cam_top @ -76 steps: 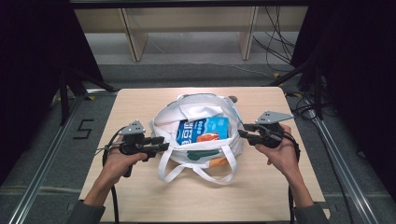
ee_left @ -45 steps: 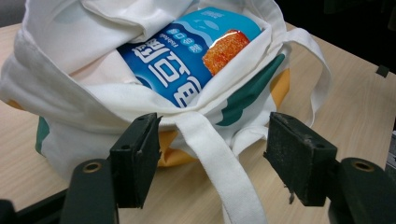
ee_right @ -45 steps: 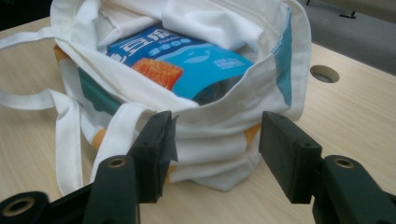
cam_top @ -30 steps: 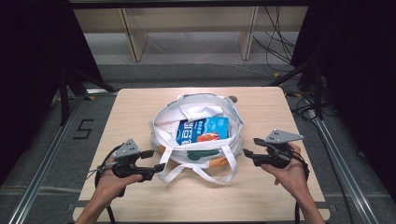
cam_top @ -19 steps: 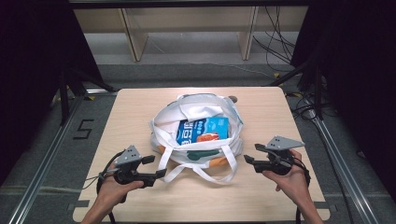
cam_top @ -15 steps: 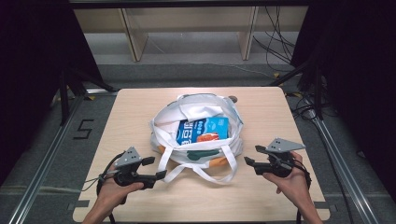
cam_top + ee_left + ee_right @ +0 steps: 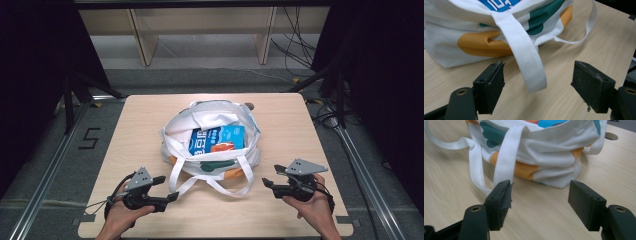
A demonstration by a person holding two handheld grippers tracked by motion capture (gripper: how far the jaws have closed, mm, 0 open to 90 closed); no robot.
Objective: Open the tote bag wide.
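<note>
A white tote bag [image 7: 210,112] with orange and green patches lies open mid-table, with a blue package [image 7: 217,139] inside. Its white straps [image 7: 212,186] trail toward the near edge. My left gripper [image 7: 167,189] sits low at the front left, pointing at the bag. Its jaws have just been opening, and a strap loop [image 7: 529,65] lies between them untouched. My right gripper [image 7: 268,186] sits at the front right. Its jaws have also just been opening, with bare table between them. Ahead of the right gripper [image 7: 540,195] are the bag's side [image 7: 549,152] and a strap [image 7: 504,162].
The light wooden table [image 7: 140,130] has bare surface around the bag, and a round hole [image 7: 611,136] in its top beyond the bag. Metal rails run along the floor on both sides. Wooden shelf legs [image 7: 142,42] and cables stand behind the table.
Both grippers have drawn back from the bag's sides toward the near table edge and sunk lower. Their jaws stand wider. The bag has stayed in place.
</note>
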